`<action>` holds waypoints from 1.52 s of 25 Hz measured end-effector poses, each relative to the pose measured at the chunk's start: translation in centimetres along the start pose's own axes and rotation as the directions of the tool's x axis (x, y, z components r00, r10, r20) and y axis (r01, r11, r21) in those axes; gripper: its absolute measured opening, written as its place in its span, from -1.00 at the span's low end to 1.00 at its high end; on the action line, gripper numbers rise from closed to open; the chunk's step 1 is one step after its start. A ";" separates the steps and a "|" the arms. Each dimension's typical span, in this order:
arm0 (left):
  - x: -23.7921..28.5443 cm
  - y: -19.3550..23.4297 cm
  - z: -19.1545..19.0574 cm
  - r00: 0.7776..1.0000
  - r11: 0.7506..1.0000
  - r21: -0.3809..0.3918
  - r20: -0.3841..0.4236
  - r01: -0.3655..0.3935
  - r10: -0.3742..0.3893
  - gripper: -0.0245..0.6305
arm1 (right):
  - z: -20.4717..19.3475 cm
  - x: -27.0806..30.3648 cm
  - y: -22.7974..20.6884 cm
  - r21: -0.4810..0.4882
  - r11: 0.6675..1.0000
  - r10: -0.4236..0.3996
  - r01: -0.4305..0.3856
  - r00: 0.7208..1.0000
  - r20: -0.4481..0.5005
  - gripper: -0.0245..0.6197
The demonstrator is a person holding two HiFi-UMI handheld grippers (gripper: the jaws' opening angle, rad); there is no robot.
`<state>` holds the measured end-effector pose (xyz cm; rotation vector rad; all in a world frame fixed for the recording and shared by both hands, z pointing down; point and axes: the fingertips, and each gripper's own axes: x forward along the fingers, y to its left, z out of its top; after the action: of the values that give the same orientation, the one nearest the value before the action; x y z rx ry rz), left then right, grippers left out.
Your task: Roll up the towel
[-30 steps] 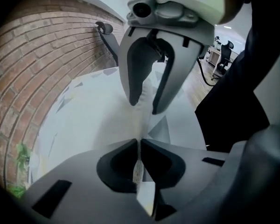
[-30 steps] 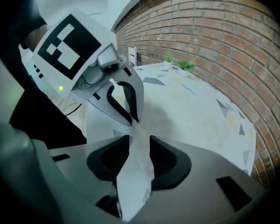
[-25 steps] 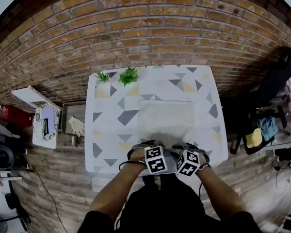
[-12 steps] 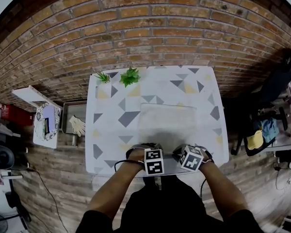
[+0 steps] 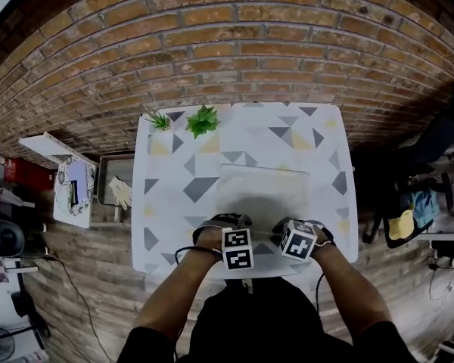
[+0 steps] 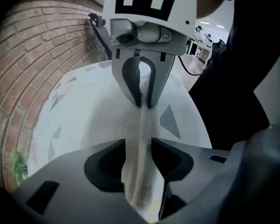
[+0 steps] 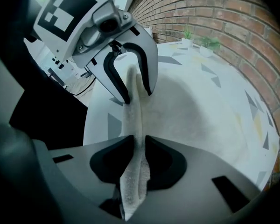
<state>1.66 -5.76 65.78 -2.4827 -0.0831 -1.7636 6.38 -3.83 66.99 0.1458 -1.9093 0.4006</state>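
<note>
A pale towel (image 5: 261, 191) lies flat in the middle of the patterned table (image 5: 166, 203), with its near edge raised into a narrow ridge (image 6: 144, 125). My left gripper (image 5: 227, 224) straddles that ridge at its left end. Its jaws (image 6: 138, 146) are opening and stand wide, with the fold loose between them. My right gripper (image 5: 291, 227) holds the same ridge further right. Its pads (image 7: 139, 146) still pinch the fold (image 7: 135, 120) although the jaws are opening. Each gripper view shows the other gripper across the ridge.
Two small green plants (image 5: 160, 119) (image 5: 203, 118) stand at the table's far left corner. A low shelf (image 5: 72, 191) and a tray with a glove (image 5: 117, 191) sit left of the table. A chair with cloths (image 5: 408, 210) is at the right.
The right gripper has moved a little away from me along the near edge of the towel. The left gripper has barely shifted. The towel's flat part looks shorter.
</note>
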 end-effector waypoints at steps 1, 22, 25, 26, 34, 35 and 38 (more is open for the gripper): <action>-0.3 0.4 0.0 0.999 0.999 0.007 0.003 -0.034 0.034 -0.34 | 0.0 0.0 -0.2 -0.005 1.000 -0.005 0.005 1.000 -0.002 -0.60; 1.0 -1.3 -0.6 0.998 0.999 -0.021 0.034 -0.048 0.049 -0.64 | 0.5 -0.2 2.9 -0.041 0.977 -0.205 0.208 0.976 0.078 -0.52; 0.8 -1.2 -0.6 0.998 0.999 -0.030 0.035 -0.043 0.044 -0.66 | 0.0 0.6 1.8 -0.068 0.959 -0.274 0.276 0.961 0.041 -0.51; 0.8 -1.2 -0.6 0.999 0.999 -0.032 0.036 -0.040 0.041 -0.68 | 0.0 0.6 1.5 -0.067 0.956 -0.284 0.286 0.958 0.043 -0.51; -0.6 -0.3 0.7 0.983 0.979 0.091 0.044 -0.180 0.177 -0.49 | 0.4 -0.1 0.6 0.077 0.987 -0.147 0.140 0.984 0.098 -0.80; -0.7 -0.6 1.1 0.984 0.980 0.096 0.052 -0.177 0.173 -0.48 | 0.4 -0.2 0.5 0.104 0.989 -0.117 0.105 0.987 0.110 -0.80; -0.1 -1.1 1.7 0.986 0.981 0.100 0.057 -0.164 0.159 -0.46 | 0.8 -1.1 0.0 0.177 0.984 -0.041 0.013 0.986 0.159 -0.80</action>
<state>3.07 -4.51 65.16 -2.3855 0.0225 -1.5931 6.02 -4.21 65.73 0.3291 -2.0284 0.5527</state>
